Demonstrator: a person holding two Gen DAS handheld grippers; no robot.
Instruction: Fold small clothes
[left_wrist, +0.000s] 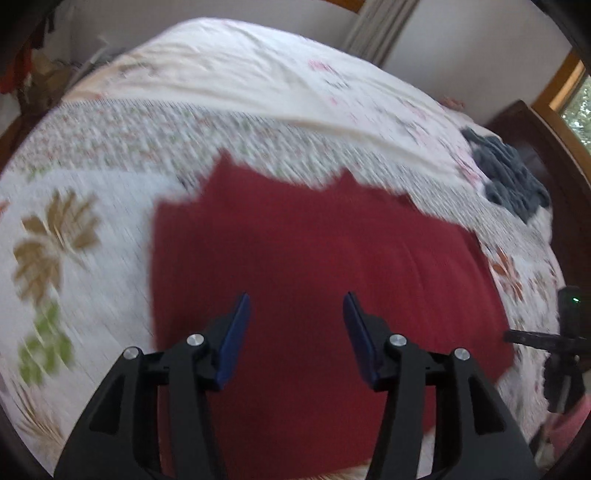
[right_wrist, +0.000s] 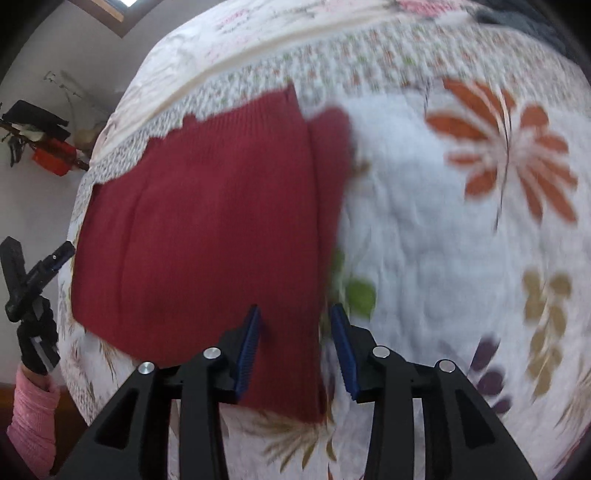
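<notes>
Dark red ribbed knit garment spread flat on a white quilted bedspread printed with coloured leaves.

The garment is seen lying near the bedspread's front edge, with one sleeve folded along its right side. The left gripper is held over the garment's middle, its blue-padded jaws spread wide with nothing between them. The right gripper is positioned above the garment's right edge near the lower corner, its jaws likewise spread apart and empty; whether either gripper touches the cloth cannot be told. A crumpled dark grey cloth is seen well apart at the bed's far right. A pink knit sleeve is visible at the left of the right wrist view. Both views are blurred.
</notes>
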